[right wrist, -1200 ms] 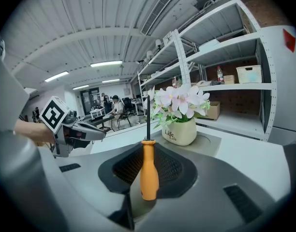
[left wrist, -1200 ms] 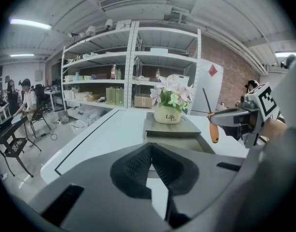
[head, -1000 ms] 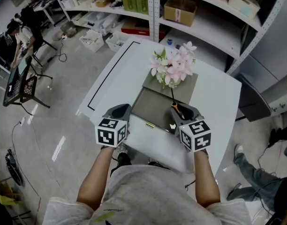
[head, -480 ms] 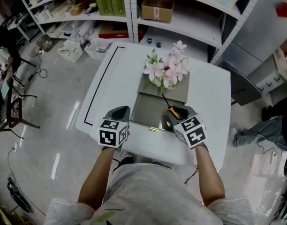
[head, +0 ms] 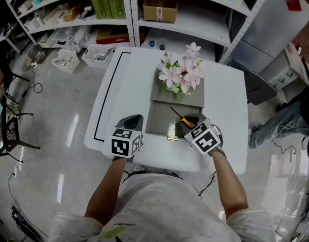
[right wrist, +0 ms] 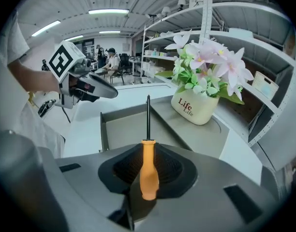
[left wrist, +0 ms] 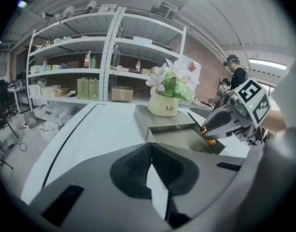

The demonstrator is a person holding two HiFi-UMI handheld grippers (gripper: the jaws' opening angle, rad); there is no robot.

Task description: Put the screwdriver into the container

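Transfer step. Right tongs [head: 190, 128] pinch the orange-handled, black-shafted screwdriver [right wrist: 148, 170], tip forward, above the near edge of the shallow grey metal container [head: 158, 119] at frame centre. Left tongs [left wrist: 155, 187], pressed together and empty, hover lower left over the white tabletop [head: 222, 100]. Next, probably: advance, lower, release.

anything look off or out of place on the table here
Nothing stands out. The flower pot stands upright at the grey container's far end, nothing is spilled, and the screwdriver sits straight in the right tongs, pointing over the container.
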